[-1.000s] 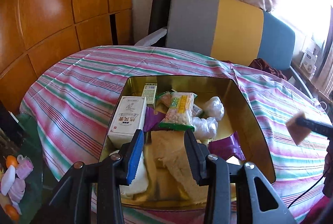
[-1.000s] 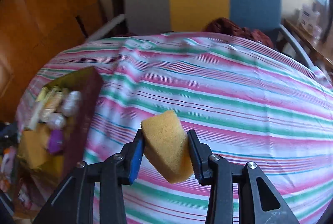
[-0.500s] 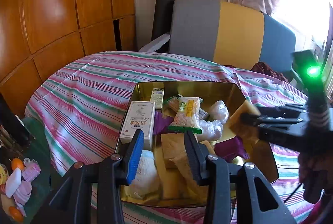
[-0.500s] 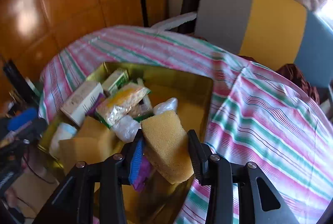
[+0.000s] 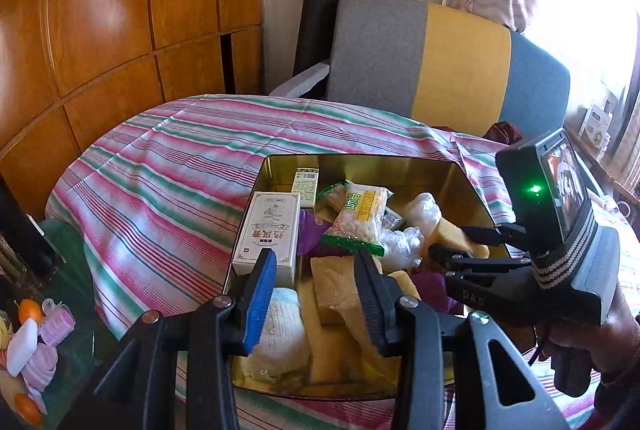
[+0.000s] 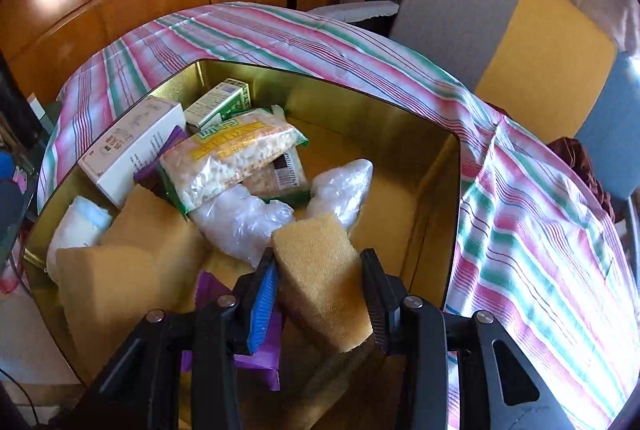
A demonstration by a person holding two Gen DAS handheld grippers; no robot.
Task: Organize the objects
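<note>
A round table under a striped cloth (image 6: 532,214) fills the room's middle, wood panelling behind it and a grey, yellow and blue chair (image 5: 436,62) at its far side; on the cloth sits the gold tin (image 6: 436,166) you are packing. Your right gripper (image 6: 320,282) has the yellow sponge (image 6: 320,270) clamped between its jaws, held narrow with both pads against the sponge's sides; the piece pokes out past the tips and hangs over the tin's near right part, above a purple wrapper (image 6: 256,346) and just beside the clear plastic bundles (image 6: 244,218). More sponge blocks (image 6: 120,262) lie to its left, with the snack packet (image 6: 232,154) and the white box (image 6: 132,146) beyond. Your left gripper (image 5: 316,282) hovers over the tin's near edge, jaws part-way apart and nothing between them.

The risks, as I judge them: the tin is crowded, so if you let go from this height the springy sponge may bounce off the plastic and tip over the rim; if you push lower, the jaws may snag the wrapper or shove the packet; your two grippers sit close, so watch they don't knock.
</note>
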